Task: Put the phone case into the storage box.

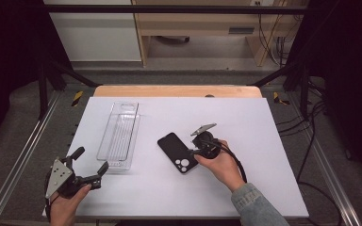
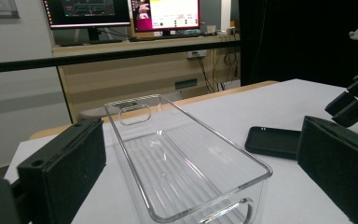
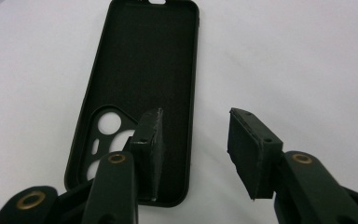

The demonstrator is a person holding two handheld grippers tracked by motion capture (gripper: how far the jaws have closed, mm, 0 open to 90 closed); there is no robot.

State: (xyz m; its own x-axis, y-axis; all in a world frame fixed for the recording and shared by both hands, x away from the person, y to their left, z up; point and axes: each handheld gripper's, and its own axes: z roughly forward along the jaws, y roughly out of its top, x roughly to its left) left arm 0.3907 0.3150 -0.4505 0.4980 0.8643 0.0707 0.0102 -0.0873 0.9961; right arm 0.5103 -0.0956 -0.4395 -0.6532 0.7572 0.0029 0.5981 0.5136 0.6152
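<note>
A black phone case (image 1: pixel 176 151) lies hollow side up near the middle of the white table (image 1: pixel 250 117), camera cut-outs toward me. My right gripper (image 1: pixel 194 151) is down at its near right corner. In the right gripper view the case (image 3: pixel 144 70) runs away from the jaws. One pad hangs over the case's inside and the other over bare table. My right gripper (image 3: pixel 193 140) is open, with the case's edge in the gap and untouched. My left gripper (image 1: pixel 91 160) stands open at the front left, holding nothing.
A clear plastic bin (image 1: pixel 119 134) lies lengthwise left of the case, empty. In the left gripper view the bin (image 2: pixel 182 163) sits just beyond the left gripper's (image 2: pixel 200 186) jaws, with the case (image 2: pixel 272 141) and the right gripper (image 2: pixel 354 100) to its right. Metal rails flank the table.
</note>
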